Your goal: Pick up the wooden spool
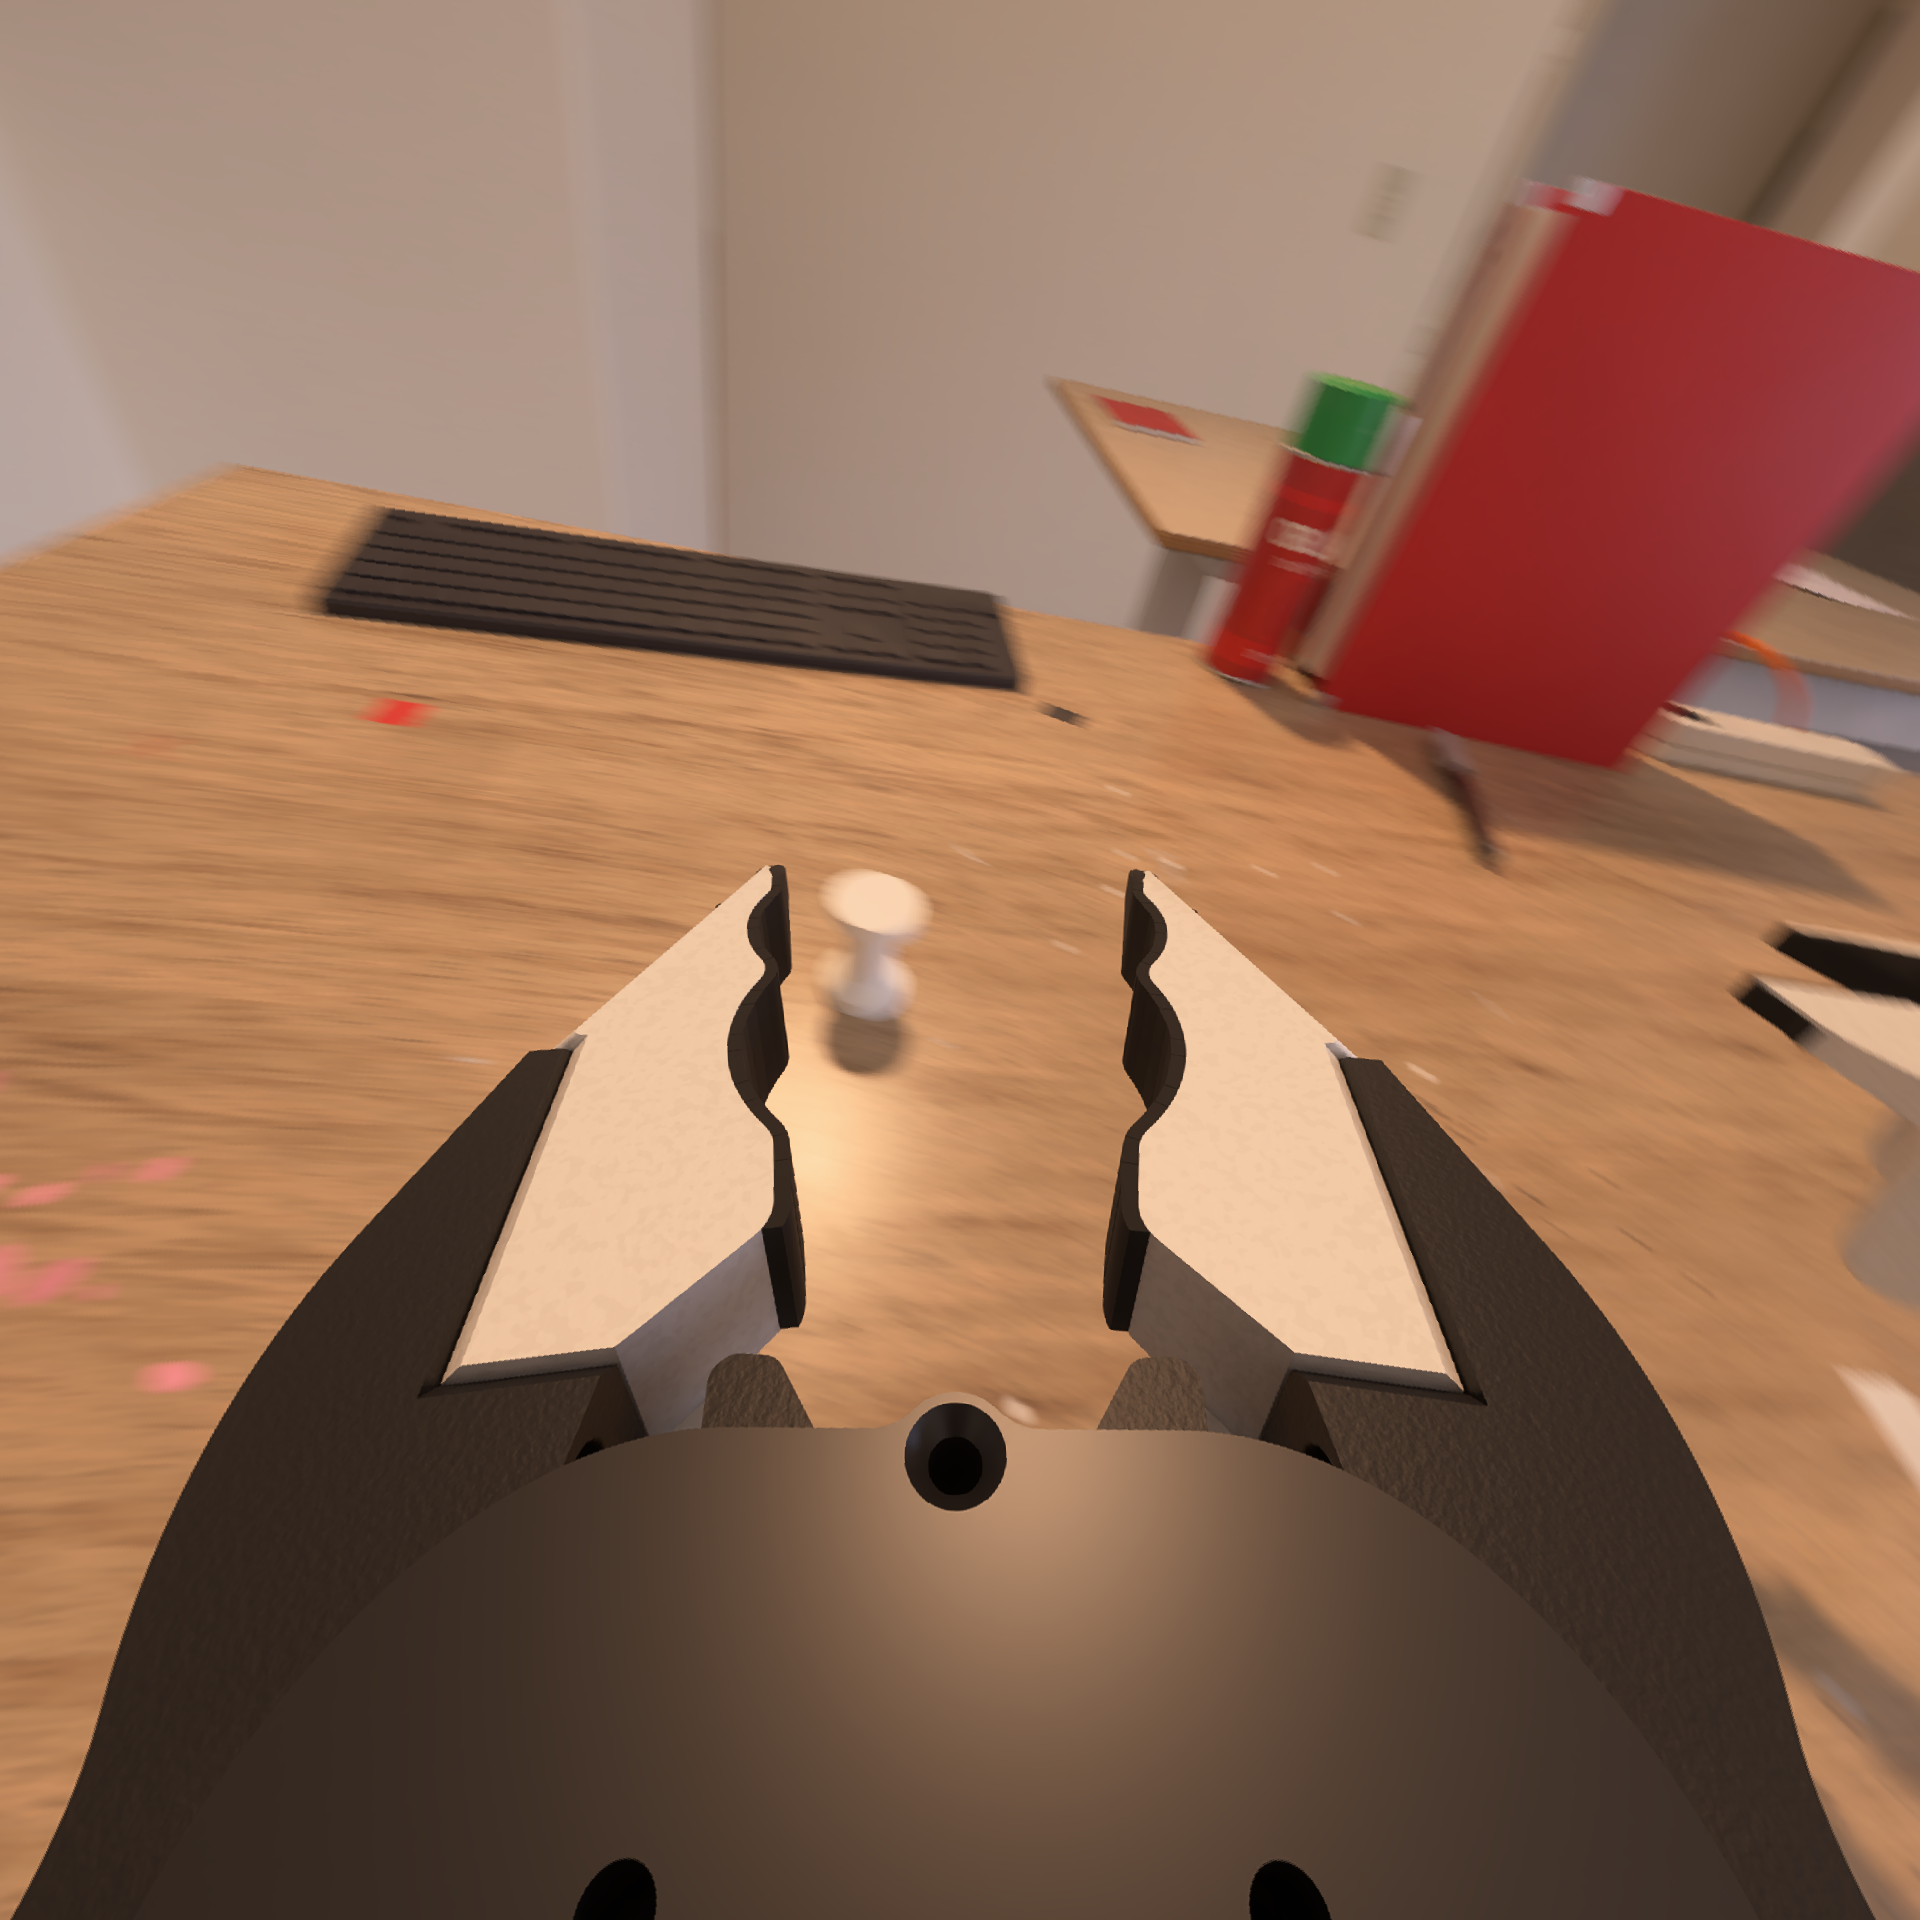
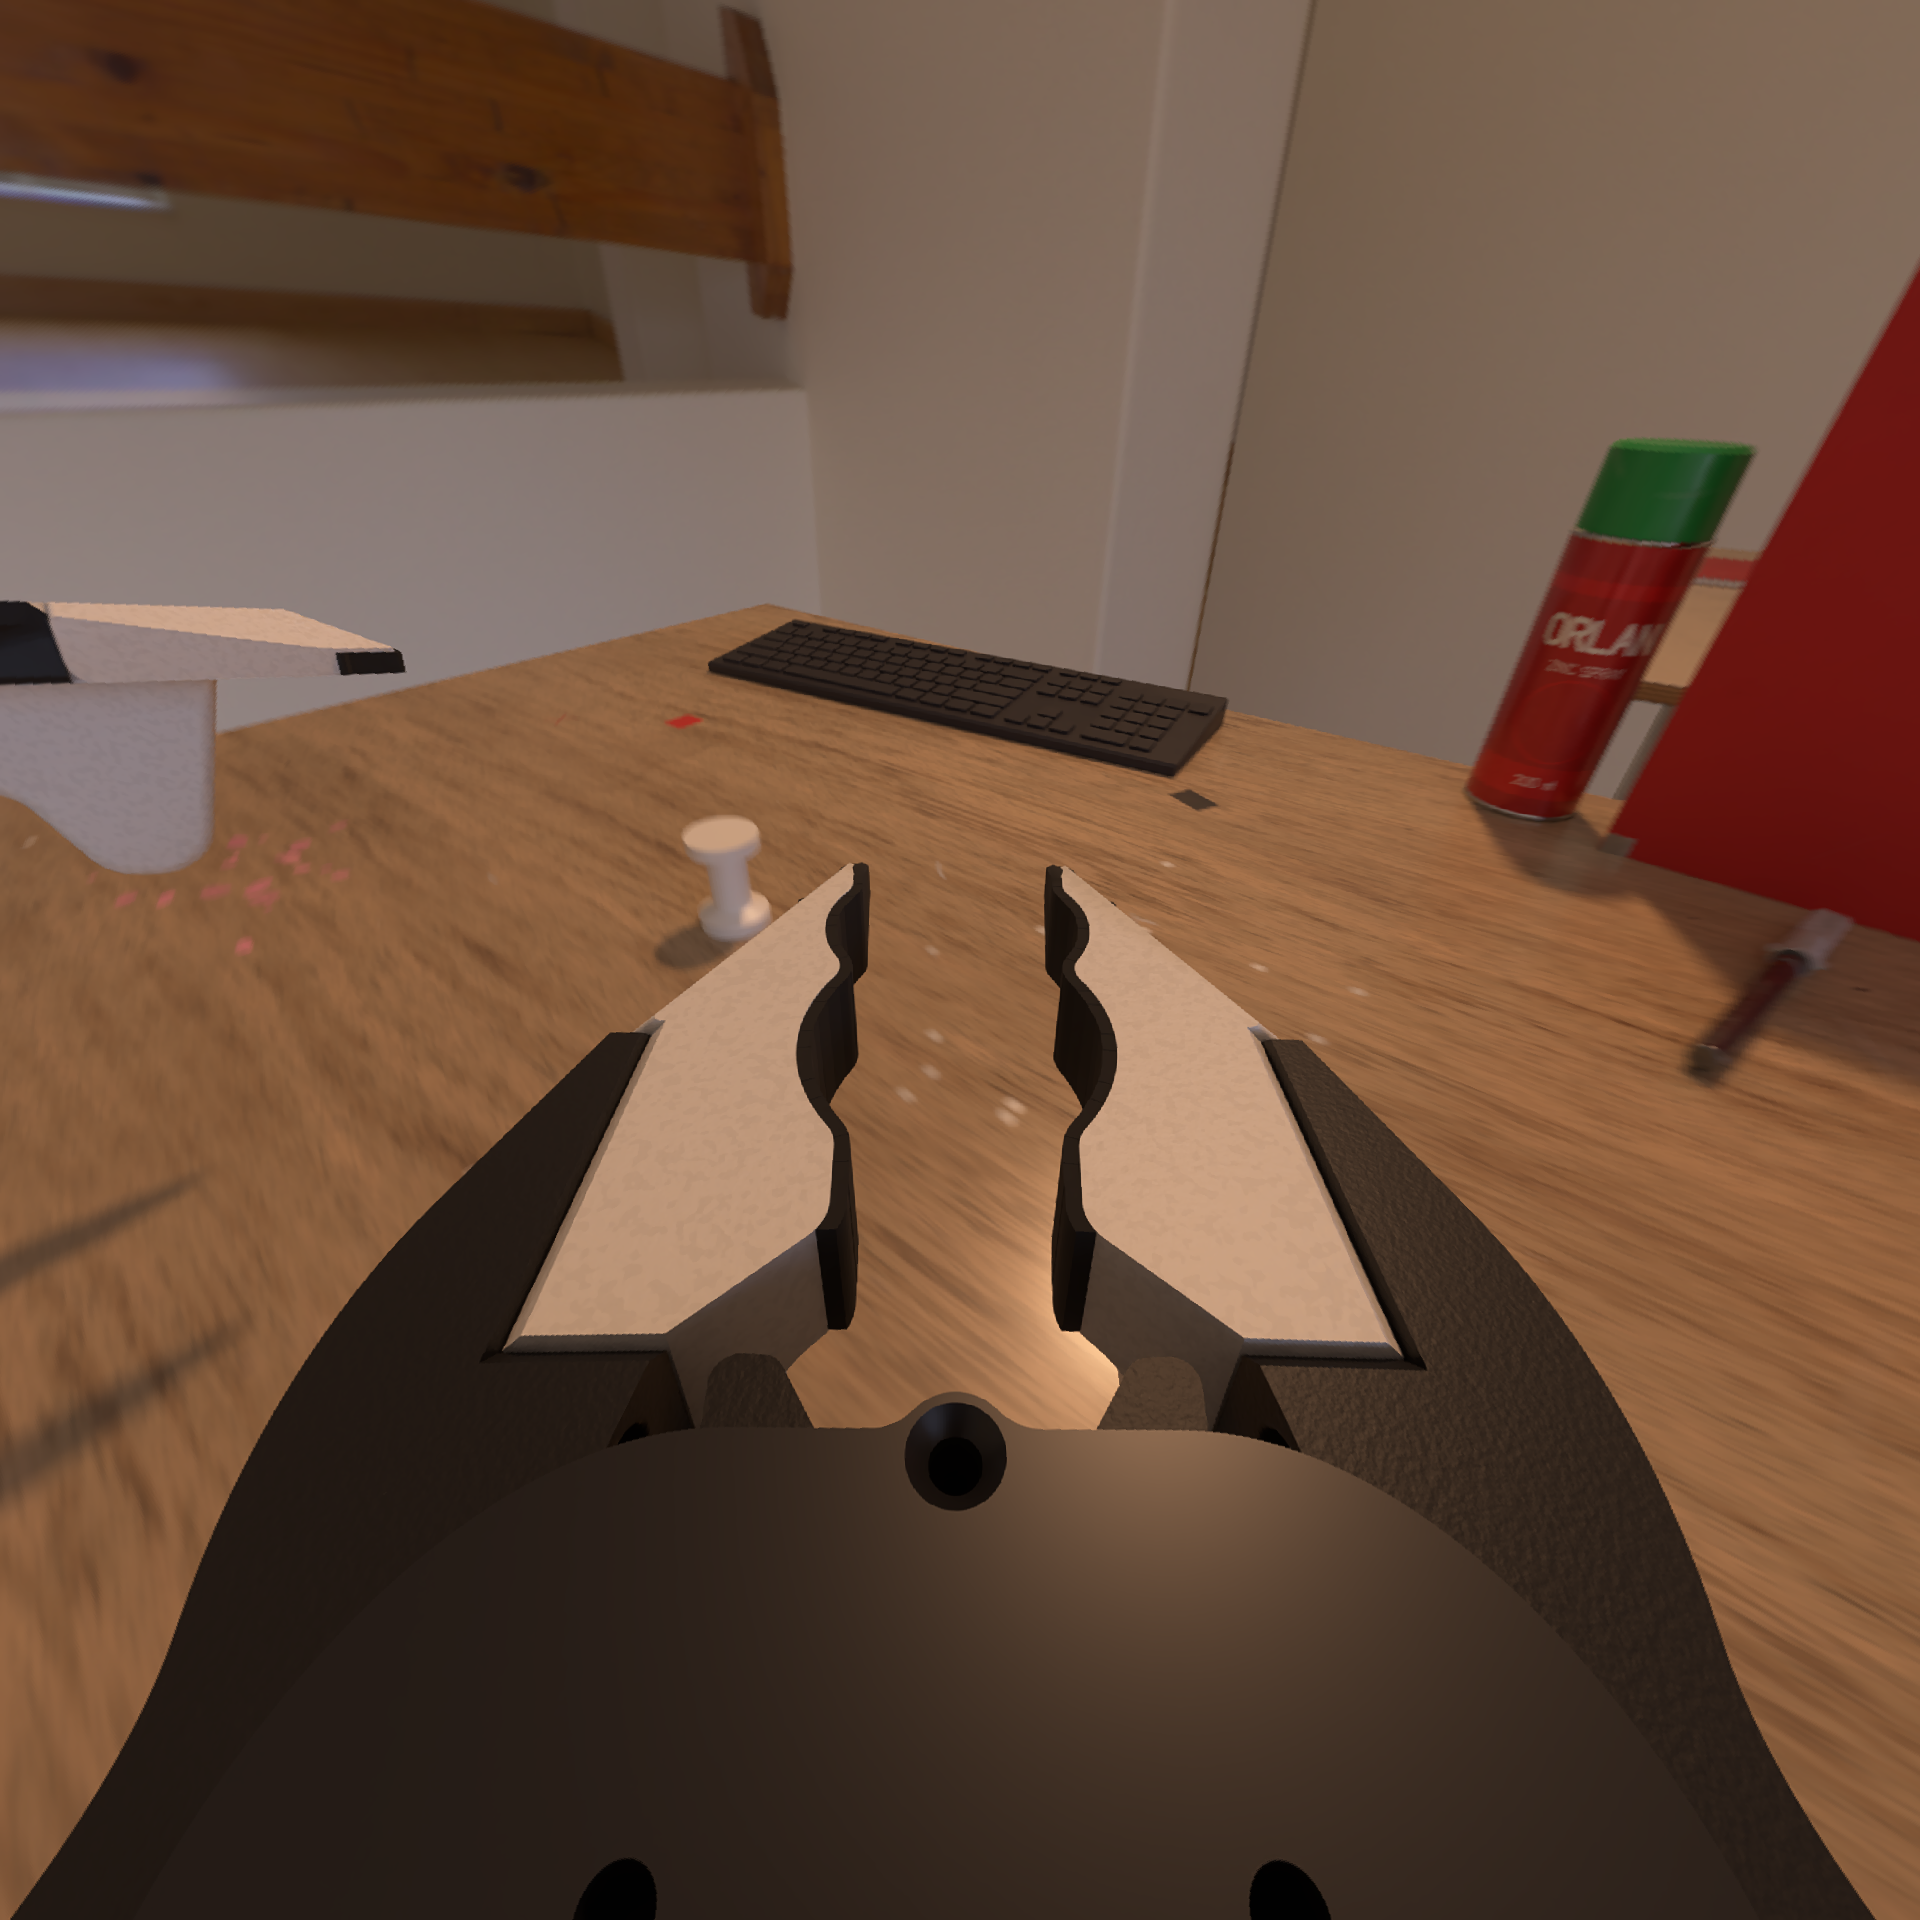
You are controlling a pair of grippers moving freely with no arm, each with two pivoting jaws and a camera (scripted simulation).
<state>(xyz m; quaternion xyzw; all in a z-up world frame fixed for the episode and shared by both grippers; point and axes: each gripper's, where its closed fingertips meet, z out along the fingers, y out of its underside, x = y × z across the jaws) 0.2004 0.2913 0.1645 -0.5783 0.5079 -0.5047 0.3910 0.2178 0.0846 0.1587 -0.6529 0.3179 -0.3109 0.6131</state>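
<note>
A small pale spool [image 1: 873, 943] stands upright on the wooden table [image 1: 312, 883]. In the left wrist view it sits just beyond the fingertips of my left gripper [image 1: 954, 883], close to the left finger's tip; the gripper is open and empty above the table. In the right wrist view the spool [image 2: 727, 878] stands left of my right gripper [image 2: 954, 878], just beyond its left fingertip; this gripper is open and empty. The left gripper's fingers [image 2: 208, 644] show at the far left of the right wrist view. The right gripper's fingertip [image 1: 1849, 1013] shows at the right edge of the left wrist view.
A black keyboard [image 2: 971, 691] lies at the table's far side. A red spray can with a green cap [image 2: 1605, 634] stands at the right beside a tall red book [image 1: 1621, 488]. A thin dark-red tool [image 2: 1766, 987] lies to the right. Pink specks [image 2: 260, 883] dot the left.
</note>
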